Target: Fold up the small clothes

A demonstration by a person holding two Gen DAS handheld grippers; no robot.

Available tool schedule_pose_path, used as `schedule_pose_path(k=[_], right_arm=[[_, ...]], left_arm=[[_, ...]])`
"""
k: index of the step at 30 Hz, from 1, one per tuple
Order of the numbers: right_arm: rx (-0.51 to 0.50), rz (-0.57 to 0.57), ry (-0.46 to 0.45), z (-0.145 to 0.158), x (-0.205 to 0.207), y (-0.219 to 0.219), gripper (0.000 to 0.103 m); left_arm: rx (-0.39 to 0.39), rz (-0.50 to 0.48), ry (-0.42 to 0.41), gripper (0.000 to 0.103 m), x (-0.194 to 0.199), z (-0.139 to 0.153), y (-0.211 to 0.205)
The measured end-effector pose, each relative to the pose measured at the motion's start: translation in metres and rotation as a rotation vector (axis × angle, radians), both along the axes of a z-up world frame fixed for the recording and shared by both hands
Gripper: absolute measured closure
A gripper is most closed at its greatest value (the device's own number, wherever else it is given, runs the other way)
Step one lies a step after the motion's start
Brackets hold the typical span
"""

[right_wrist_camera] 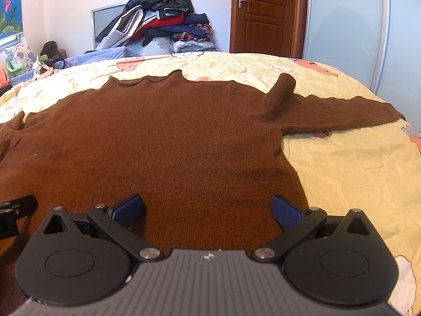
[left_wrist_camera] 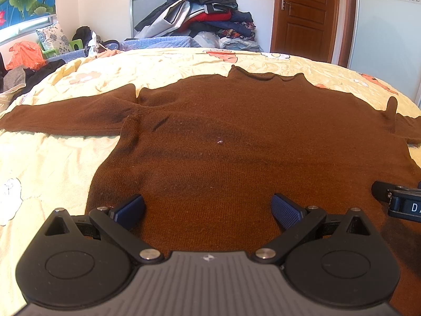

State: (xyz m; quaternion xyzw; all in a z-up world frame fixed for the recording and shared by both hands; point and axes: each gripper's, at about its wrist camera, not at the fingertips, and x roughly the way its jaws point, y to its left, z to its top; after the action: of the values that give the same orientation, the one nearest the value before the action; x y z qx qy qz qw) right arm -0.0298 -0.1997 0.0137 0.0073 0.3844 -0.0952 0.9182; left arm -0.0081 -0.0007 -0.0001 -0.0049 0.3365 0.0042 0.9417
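Our left gripper (left_wrist_camera: 208, 210) and right gripper (right_wrist_camera: 208, 209) both hover over the sweater's near hem, jaws spread wide and holding nothing. We see the yellow bedspread (right_wrist_camera: 355, 163) under everything, and on it the brown sweater (left_wrist_camera: 236, 137) lying flat and unfolded, collar away from us, left sleeve (left_wrist_camera: 65, 118) and right sleeve (right_wrist_camera: 342, 115) stretched outward. We judge folding has not begun. Next we would likely bring each sleeve in over the body, which calls for pinching only the sleeve's own knit. A small pale fleck (left_wrist_camera: 219, 141) sits mid-chest.
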Motion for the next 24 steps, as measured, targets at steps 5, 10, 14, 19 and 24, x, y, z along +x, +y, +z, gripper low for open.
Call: schedule_pose_path(k=[5, 10, 14, 19, 24], right_arm=[[-0.007, 0.001, 0.004, -0.0006, 0.0012, 0.0016, 0.0], [-0.008, 0.001, 0.005, -0.0004, 0.0012, 0.0015, 0.0], [-0.008, 0.001, 0.005, -0.0004, 0.0012, 0.0016, 0.0], [-0.008, 0.001, 0.005, -0.0004, 0.0012, 0.0016, 0.0], [-0.008, 0.001, 0.005, -0.0005, 0.0011, 0.0017, 0.0]], left_arm=[[-0.002, 0.0, -0.001, 0.0, -0.0007, 0.0004, 0.0003], [-0.002, 0.0, -0.001, 0.0, -0.0008, 0.0004, 0.0007], [-0.002, 0.0, -0.001, 0.0, -0.0009, 0.0005, 0.0006], [-0.001, 0.0, -0.001, 0.0, -0.0007, 0.0004, 0.0006], [-0.001, 0.0, -0.001, 0.0, -0.0007, 0.0005, 0.0006]])
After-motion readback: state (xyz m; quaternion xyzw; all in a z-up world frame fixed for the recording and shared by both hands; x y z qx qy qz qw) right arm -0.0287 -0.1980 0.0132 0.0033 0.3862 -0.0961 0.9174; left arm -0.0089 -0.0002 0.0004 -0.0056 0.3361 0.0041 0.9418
